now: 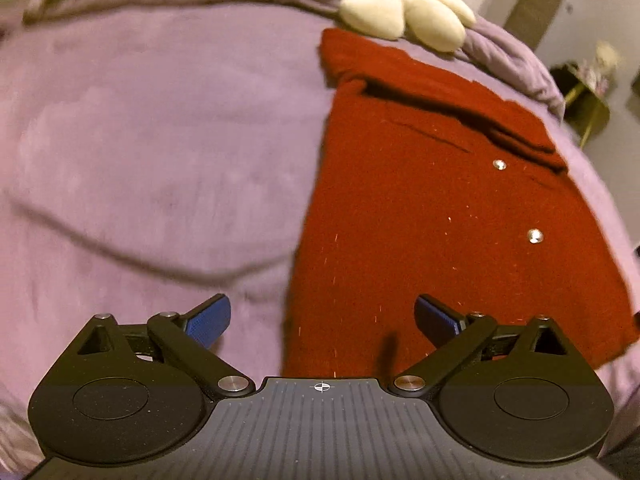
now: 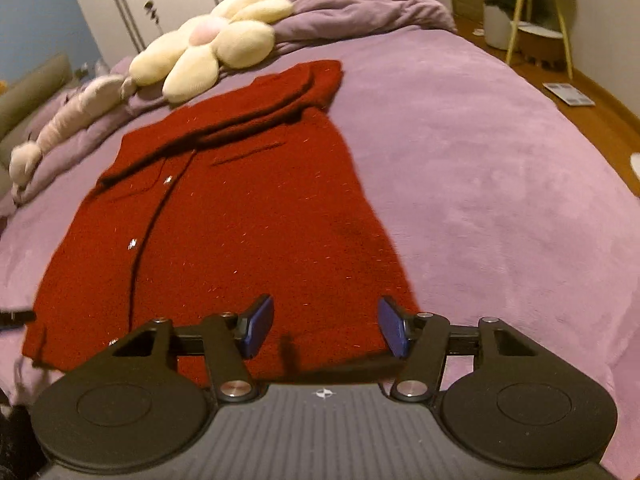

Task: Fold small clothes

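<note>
Red cardigan (image 2: 224,216) runs hem-to-collar toward twelve o'clock; its hem sits under your right gripper (image 2: 326,326), left gripper (image 1: 322,322) at its corner, both jaws open, empty.

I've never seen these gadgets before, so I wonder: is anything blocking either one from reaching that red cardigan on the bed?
Nothing visible does. The dark red knitted cardigan lies flat on the purple bedspread, right under the open left gripper and open right gripper. The cream flower-shaped cushion sits beyond its collar.
</note>
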### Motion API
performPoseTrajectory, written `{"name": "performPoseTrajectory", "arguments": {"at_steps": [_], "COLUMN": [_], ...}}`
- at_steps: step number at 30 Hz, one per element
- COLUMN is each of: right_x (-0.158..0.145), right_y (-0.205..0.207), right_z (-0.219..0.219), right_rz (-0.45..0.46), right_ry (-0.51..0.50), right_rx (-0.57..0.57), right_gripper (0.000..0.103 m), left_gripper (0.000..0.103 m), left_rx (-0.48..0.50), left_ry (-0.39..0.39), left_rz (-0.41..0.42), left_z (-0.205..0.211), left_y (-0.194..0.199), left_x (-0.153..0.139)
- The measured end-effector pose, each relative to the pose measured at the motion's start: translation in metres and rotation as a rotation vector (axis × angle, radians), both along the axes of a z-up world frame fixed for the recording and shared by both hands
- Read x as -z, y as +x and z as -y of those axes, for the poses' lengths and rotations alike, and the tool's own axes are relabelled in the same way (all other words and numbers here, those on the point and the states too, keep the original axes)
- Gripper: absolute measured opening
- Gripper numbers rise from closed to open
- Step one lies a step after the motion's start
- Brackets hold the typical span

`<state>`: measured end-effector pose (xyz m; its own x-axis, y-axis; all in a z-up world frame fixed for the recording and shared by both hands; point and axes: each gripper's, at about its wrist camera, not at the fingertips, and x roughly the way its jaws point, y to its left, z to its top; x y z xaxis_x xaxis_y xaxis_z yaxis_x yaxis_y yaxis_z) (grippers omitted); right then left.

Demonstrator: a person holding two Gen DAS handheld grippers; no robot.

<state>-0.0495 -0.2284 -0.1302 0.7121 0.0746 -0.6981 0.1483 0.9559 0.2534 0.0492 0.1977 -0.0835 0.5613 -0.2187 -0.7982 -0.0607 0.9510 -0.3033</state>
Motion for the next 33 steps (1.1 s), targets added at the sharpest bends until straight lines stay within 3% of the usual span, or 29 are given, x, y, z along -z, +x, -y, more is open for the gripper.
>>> {"name": "performPoseTrajectory", "arguments": {"at_steps": [3, 9, 12, 14, 16, 18, 22, 26, 27, 28, 30, 33], "right_x": [-0.003, 0.004, 0.014, 0.019, 0.020, 0.018, 0.021, 0.025, 0.025, 0.024, 0.021, 0.017], "right_y": [-0.004, 0.002, 0.011, 0.013, 0.015, 0.015, 0.016, 0.023, 0.025, 0.027, 0.031, 0.036], "right_z": [0.010, 0.022, 0.028, 0.033, 0.037, 0.042, 0.049, 0.054, 0.054, 0.053, 0.051, 0.052], "right_rz": [0.002, -0.041, -0.091, -0.108, -0.109, -0.105, -0.104, -0.123, -0.130, -0.135, -0.151, -0.152], "right_ry": [0.007, 0.031, 0.054, 0.098, 0.117, 0.150, 0.203, 0.265, 0.273, 0.268, 0.256, 0.325], "right_rx": [0.029, 0.040, 0.011, 0.009, 0.001, -0.013, -0.032, -0.043, -0.049, -0.058, -0.075, -0.103], "right_gripper": [0.057, 0.057, 0.058, 0.056, 0.048, 0.032, 0.028, 0.036, 0.036, 0.036, 0.023, 0.018], "left_gripper": [0.084, 0.078, 0.073, 0.062, 0.052, 0.043, 0.041, 0.038, 0.020, 0.017, 0.017, 0.016], "left_rx": [-0.029, -0.027, -0.027, -0.032, -0.035, -0.026, 0.010, 0.071, 0.099, 0.120, 0.140, 0.151], "left_ry": [-0.117, -0.236, -0.257, -0.272, -0.291, -0.310, -0.342, -0.350, -0.353, -0.354, -0.338, -0.380], "left_rz": [-0.043, -0.083, -0.095, -0.100, -0.115, -0.123, -0.133, -0.150, -0.152, -0.159, -0.152, -0.122], "left_z": [-0.013, -0.022, -0.026, -0.030, -0.033, -0.034, -0.033, -0.023, -0.020, -0.018, -0.013, -0.011], "left_y": [0.002, 0.003, 0.004, 0.004, 0.003, 0.004, 0.005, 0.010, 0.012, 0.013, 0.016, 0.021], "left_x": [0.007, 0.019, 0.022, 0.023, 0.025, 0.025, 0.026, 0.027, 0.027, 0.027, 0.023, 0.011]}}
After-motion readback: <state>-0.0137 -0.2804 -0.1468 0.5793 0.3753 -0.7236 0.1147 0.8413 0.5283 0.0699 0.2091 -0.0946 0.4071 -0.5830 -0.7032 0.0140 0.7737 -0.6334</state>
